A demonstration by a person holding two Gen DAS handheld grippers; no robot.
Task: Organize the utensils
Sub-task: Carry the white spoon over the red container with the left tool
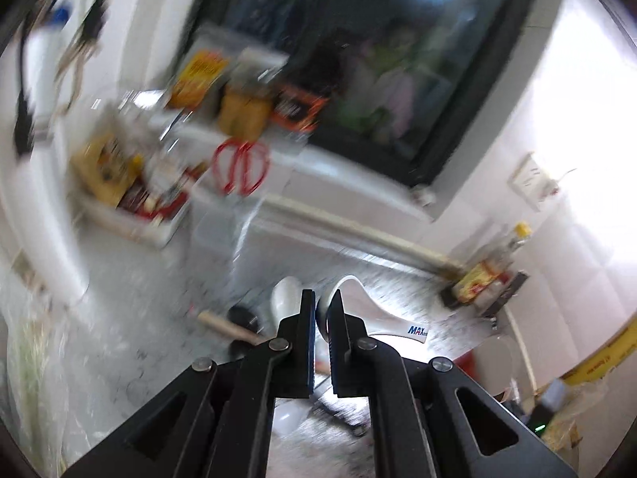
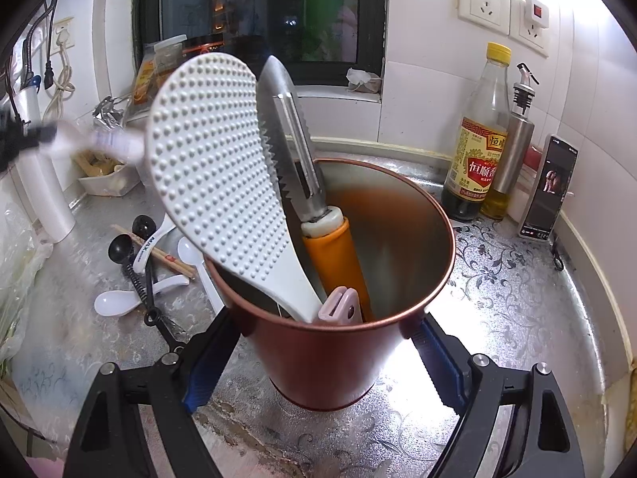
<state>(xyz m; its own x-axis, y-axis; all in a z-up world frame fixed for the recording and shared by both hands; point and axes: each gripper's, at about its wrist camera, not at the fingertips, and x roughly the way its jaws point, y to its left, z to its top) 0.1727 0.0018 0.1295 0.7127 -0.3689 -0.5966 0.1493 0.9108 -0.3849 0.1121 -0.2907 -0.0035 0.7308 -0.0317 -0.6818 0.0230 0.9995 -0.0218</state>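
Observation:
In the left wrist view my left gripper (image 1: 321,298) is shut on a white ceramic spoon (image 1: 382,314) with a blue "MAX" label, held above the counter. The right wrist view shows that gripper (image 2: 16,139) and its spoon (image 2: 99,141) blurred at the left. My right gripper (image 2: 322,318) is shut on a red metal cup (image 2: 318,362) standing on the counter, one pad on each side. A dimpled white rice paddle (image 2: 211,167), a peeler with an orange handle (image 2: 334,255) and a pink utensil (image 2: 342,302) stand in the cup.
Loose on the counter to the cup's left lie white spoons (image 2: 115,302), black measuring spoons (image 2: 119,249) and chopsticks (image 2: 167,257). A vinegar bottle (image 2: 477,147), an oil dispenser (image 2: 513,139) and a phone (image 2: 551,187) stand at the right wall. A white tub (image 2: 111,181) sits at the back left.

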